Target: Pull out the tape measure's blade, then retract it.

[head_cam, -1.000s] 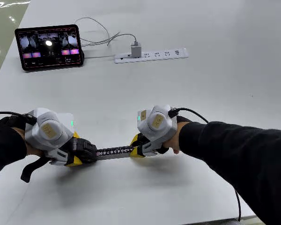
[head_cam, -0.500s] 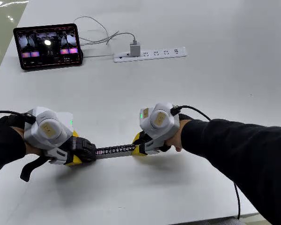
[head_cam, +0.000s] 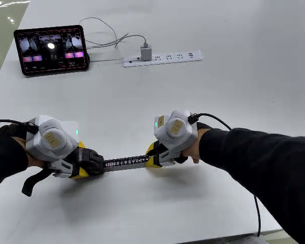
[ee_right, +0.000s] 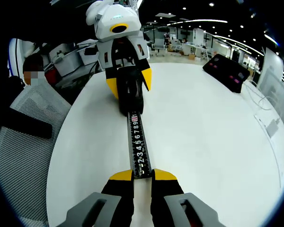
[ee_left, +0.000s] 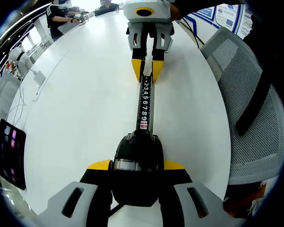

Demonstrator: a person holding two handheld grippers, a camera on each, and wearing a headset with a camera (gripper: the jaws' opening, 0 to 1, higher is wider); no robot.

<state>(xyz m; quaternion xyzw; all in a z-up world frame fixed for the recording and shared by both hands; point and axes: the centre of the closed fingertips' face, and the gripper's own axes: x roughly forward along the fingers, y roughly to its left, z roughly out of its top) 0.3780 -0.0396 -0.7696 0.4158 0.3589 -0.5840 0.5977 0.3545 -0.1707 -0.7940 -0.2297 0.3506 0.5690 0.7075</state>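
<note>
The jaws of the left gripper are closed around the black tape measure case, with one yellow tip on each flank. The rear of the case is covered by the gripper body and cannot be seen. The jaws of the right gripper are pinched on the free end of the blade, and the end hook is hidden between the yellow tips. A short length of blade is drawn out straight between the two grippers, low over the white table; whether it touches the surface cannot be told. The digits up to 9 and a red mark at the case mouth are readable in both gripper views, but in the head view they are too small to make out.

In the head view the case is found at about 8 o'clock and the right gripper near 6 o'clock. Both hands are mostly hidden behind the grey gripper bodies, and the dark sleeves are cut off by the frame edges. A lit tablet is placed at 11 o'clock and a power strip at 12 o'clock; what the screen shows is not readable. A mesh chair is partly seen at 3 o'clock in the left gripper view
</note>
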